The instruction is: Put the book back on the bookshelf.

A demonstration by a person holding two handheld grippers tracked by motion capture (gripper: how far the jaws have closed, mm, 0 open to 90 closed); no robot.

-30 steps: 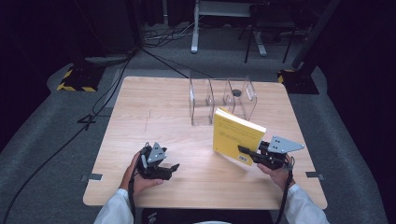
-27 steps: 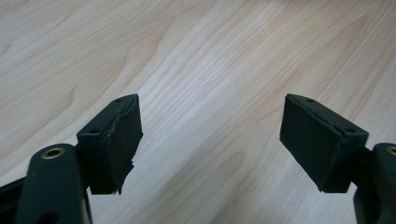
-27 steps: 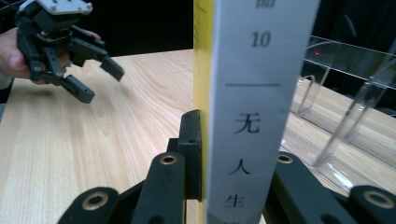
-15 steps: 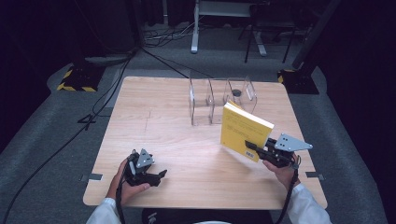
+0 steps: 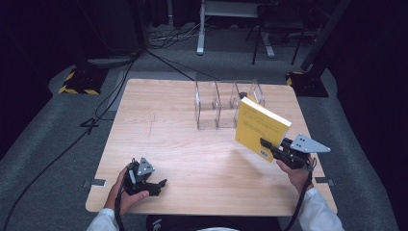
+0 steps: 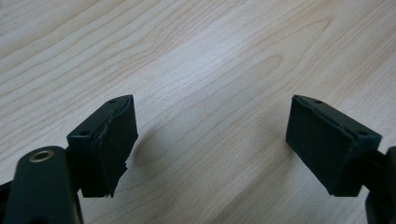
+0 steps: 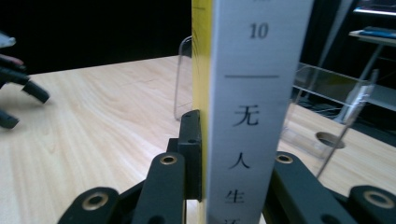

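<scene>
Overhead light falls bright on the wooden table (image 5: 192,144); floor and room behind stay v. dim, near black. High view soft, low-res. Left gripper view: sharp wood grain, pale glare mid-table, soft shadows under the black pads (image 6: 116,140). Right gripper view: book spine (image 7: 252,107) close, slightly blurred; background out of focus

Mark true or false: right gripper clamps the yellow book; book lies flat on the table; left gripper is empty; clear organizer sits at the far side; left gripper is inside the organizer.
1. The right gripper clamps the yellow book: true.
2. The book lies flat on the table: false, it is held up off it, tilted.
3. The left gripper is empty: true, jaws open.
4. The clear organizer sits at the far side: true.
5. The left gripper is inside the organizer: false, it is near the front edge.
</scene>
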